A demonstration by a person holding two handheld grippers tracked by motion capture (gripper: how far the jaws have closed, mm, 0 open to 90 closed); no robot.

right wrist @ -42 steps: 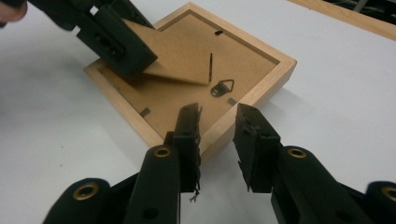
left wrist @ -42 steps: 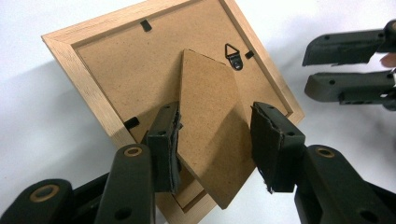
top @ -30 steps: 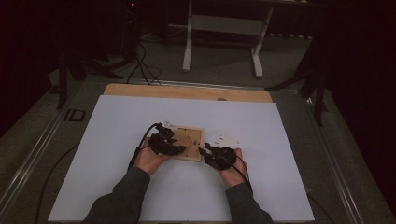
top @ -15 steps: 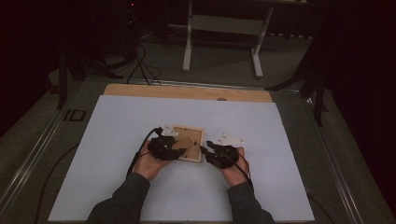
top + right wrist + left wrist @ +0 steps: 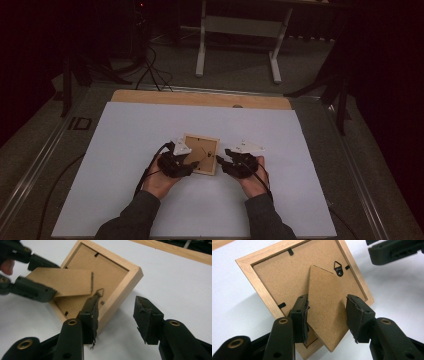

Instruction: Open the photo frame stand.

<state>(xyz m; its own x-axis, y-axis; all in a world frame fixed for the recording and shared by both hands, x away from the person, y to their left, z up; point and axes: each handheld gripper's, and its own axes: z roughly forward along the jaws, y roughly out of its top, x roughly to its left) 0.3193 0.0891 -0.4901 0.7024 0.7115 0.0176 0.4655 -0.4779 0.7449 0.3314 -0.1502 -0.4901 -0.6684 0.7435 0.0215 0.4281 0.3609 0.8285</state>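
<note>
Wood pic frame [image 5: 201, 153] face-down, stand raised

Your right tongs [image 5: 226, 161] have just been opening; their jaws now stand wide beside the frame's [image 5: 202, 148] corner, with nothing pressed between the pads. Your left tongs [image 5: 192, 165] have slid a little across the tabletop [image 5: 125, 135], jaws either side of the frame's back stand [image 5: 325, 307].
</note>
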